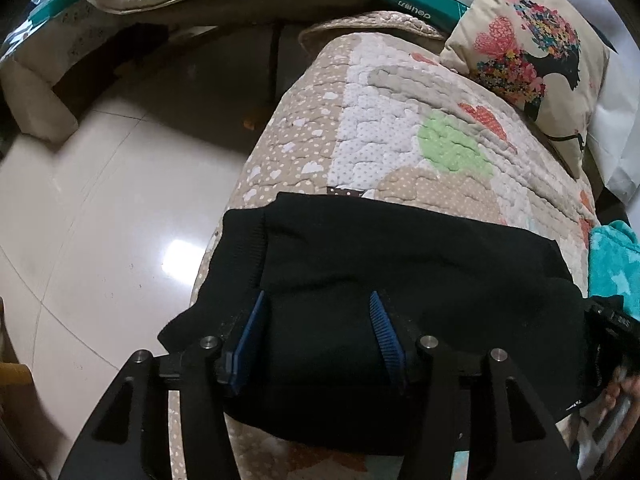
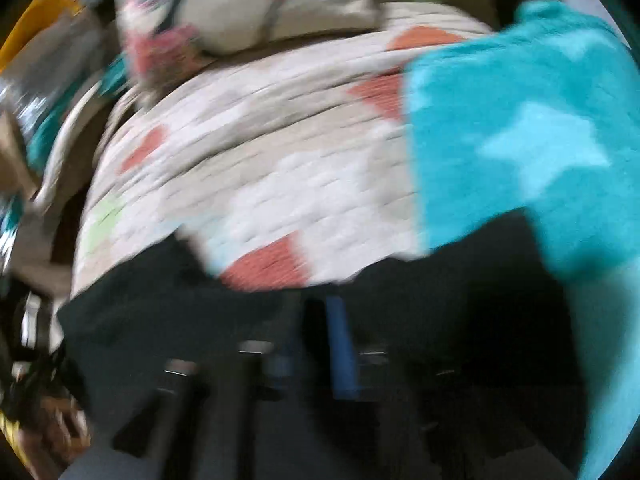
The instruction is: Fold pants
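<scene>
Nearest the lens, the left tool (image 1: 316,338) has its two blue pads spread wide, pressed down on the black pants (image 1: 360,280) with a hump of cloth between them, clamped on nothing. The pants are the landmark: a dark, already doubled-over bundle lying across the near end of the patchwork quilt (image 1: 400,132), one ribbed hem on its left side toward the tiled floor (image 1: 100,200).

Beyond the pants, the quilt runs away to a floral cushion (image 1: 532,48). Just to the right of the pants lies a teal star blanket (image 2: 520,120), which the black cloth partly overlaps.

The right tool (image 2: 320,344) sits at the pants' right end; that view is smeared with motion, so I cannot tell whether its pads are together or apart.

To do the step well, I judge: pin the bundle flat with the left, align the edges, and keep the teal blanket out of the fold.
</scene>
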The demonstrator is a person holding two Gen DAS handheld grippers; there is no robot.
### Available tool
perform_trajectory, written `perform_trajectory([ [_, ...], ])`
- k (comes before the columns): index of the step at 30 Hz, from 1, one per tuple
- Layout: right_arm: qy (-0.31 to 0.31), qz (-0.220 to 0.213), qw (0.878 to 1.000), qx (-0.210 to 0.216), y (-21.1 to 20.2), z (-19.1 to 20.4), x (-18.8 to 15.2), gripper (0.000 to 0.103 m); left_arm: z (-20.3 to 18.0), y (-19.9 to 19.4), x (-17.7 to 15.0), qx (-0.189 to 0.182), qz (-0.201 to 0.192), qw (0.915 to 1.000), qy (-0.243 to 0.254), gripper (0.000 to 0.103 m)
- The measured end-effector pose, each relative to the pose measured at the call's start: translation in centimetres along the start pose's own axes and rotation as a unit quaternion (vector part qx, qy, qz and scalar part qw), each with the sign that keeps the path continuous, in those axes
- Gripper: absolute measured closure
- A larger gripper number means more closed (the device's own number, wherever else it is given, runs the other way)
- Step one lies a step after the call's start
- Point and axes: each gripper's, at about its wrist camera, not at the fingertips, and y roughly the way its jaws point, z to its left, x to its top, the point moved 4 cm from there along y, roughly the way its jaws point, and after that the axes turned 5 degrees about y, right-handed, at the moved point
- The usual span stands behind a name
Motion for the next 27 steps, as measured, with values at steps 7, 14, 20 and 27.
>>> perform_trajectory([
  [7,0.020,-0.020,1.000,-0.009,-1.4,-0.4,-0.8,0.103,1.6,-1.0,0.5,-0.042,0.022,0.9979,-0.045,0.050],
  [14,-0.171,-0.091,0.980,-0.042,-4.2,8.2,-2.1,0.050,10.0,-4.1,-0.8,-0.045,-0.011,0.9781,-0.203,0.050],
  [20,-0.246,-0.041,0.968,0.038,-2.9,16.6,-3.8,0.050,12.0,-4.0,-4.6,-0.100,-0.021,0.9503,-0.294,0.051],
  [27,-0.321,0.061,0.937,0.124,0.1,27.4,-7.5,0.050,8.1,-3.2,-4.9,-0.140,-0.041,0.9563,-0.253,0.050],
])
